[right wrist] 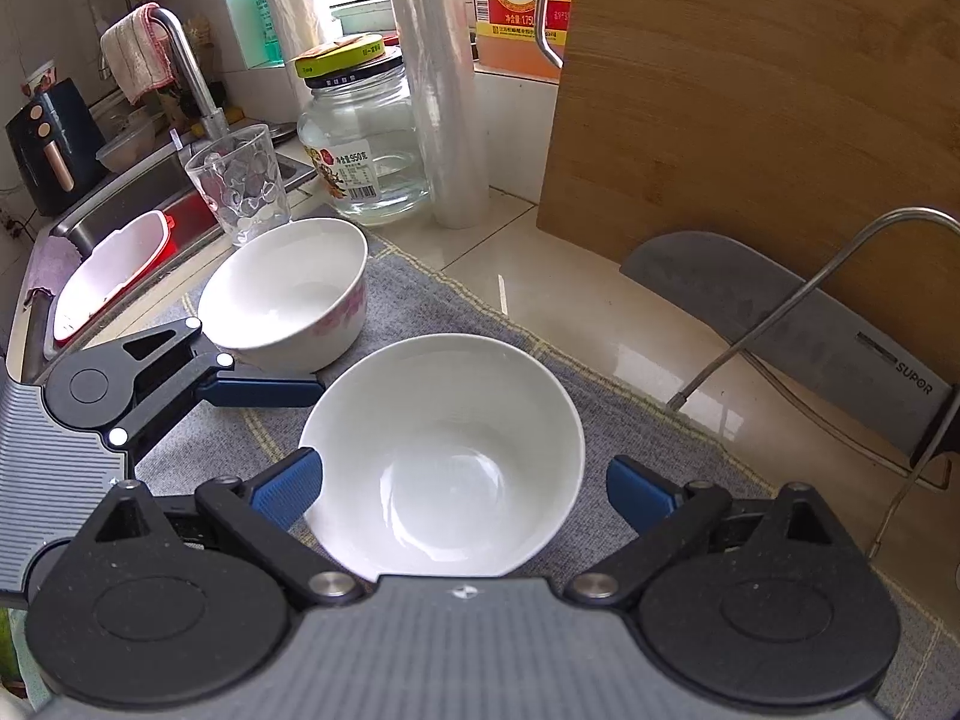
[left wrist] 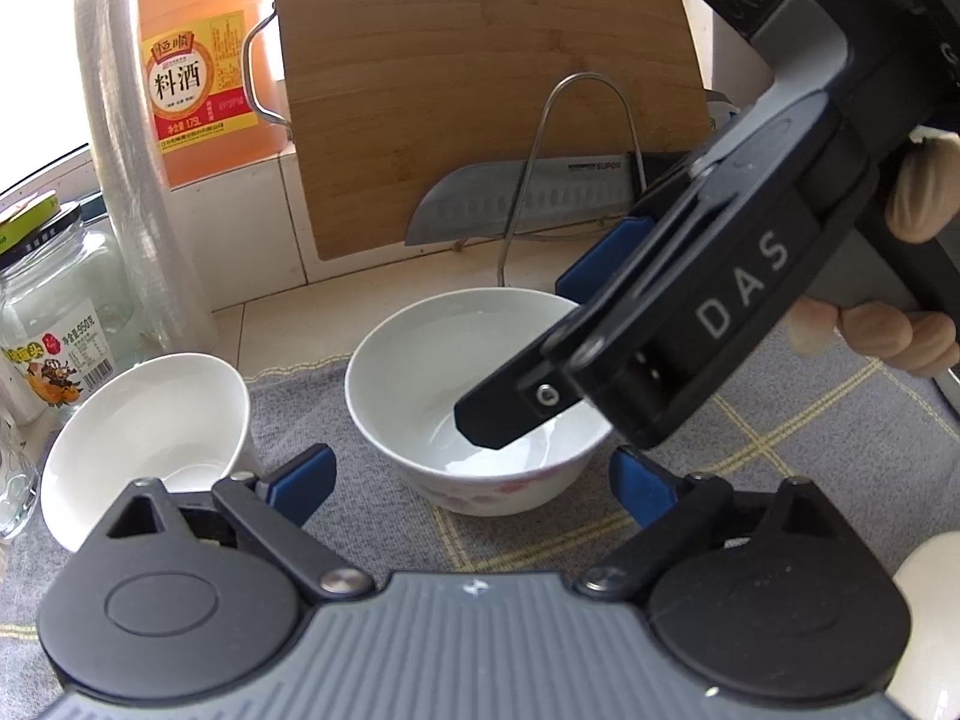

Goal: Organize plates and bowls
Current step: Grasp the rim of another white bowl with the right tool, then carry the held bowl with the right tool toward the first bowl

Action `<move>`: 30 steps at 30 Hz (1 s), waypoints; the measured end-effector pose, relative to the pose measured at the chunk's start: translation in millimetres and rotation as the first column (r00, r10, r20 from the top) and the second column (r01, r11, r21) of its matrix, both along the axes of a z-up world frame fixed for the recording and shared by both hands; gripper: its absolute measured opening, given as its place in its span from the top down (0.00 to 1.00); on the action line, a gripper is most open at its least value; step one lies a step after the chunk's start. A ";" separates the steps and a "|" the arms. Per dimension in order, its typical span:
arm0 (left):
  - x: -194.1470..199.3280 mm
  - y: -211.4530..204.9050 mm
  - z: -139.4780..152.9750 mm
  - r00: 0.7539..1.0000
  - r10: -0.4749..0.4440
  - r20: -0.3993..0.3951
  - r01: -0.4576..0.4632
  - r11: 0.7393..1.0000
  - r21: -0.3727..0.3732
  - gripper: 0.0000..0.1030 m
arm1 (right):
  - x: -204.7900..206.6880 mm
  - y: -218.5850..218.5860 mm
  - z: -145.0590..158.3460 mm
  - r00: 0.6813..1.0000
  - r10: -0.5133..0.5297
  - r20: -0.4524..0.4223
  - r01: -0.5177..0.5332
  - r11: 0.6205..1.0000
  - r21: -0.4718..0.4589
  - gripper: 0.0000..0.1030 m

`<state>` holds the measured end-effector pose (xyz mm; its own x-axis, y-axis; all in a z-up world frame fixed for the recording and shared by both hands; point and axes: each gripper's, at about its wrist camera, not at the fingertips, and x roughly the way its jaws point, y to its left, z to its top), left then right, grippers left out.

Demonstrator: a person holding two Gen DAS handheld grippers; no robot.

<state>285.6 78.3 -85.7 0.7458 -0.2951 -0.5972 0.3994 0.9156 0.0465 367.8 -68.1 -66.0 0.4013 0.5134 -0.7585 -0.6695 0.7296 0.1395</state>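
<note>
A white bowl with pink flowers (left wrist: 480, 420) stands on the grey mat in front of my open left gripper (left wrist: 471, 480). The same bowl (right wrist: 444, 456) lies between the spread fingers of my open right gripper (right wrist: 465, 486). In the left wrist view the right gripper (left wrist: 570, 360) hangs over this bowl from the right, one finger (left wrist: 498, 414) dipping inside it. A second white bowl (left wrist: 144, 432) sits tilted to the left; it also shows in the right wrist view (right wrist: 288, 294), beside the left gripper (right wrist: 264, 390).
A grey checked mat (left wrist: 372, 516) covers the counter. Behind stand a bamboo cutting board (left wrist: 480, 90), a knife (left wrist: 522, 198) on a wire rack (left wrist: 576, 150), a cooking wine bottle (left wrist: 198, 72), a cling film roll (right wrist: 444, 78), a glass jar (right wrist: 360, 138), a tumbler (right wrist: 240, 186) and the sink (right wrist: 120, 222).
</note>
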 end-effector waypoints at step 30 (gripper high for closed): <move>1.9 -2.3 0.7 0.998 -0.057 -0.006 0.057 0.998 0.003 0.16 | 10.7 1.7 -3.4 0.999 0.006 -0.045 -0.005 0.999 0.033 0.19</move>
<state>287.6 76.0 -85.0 0.7247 -0.3351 -0.6021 0.4509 0.8913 0.0467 378.6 -66.4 -69.5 0.3639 0.5406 -0.7585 -0.6660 0.7203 0.1938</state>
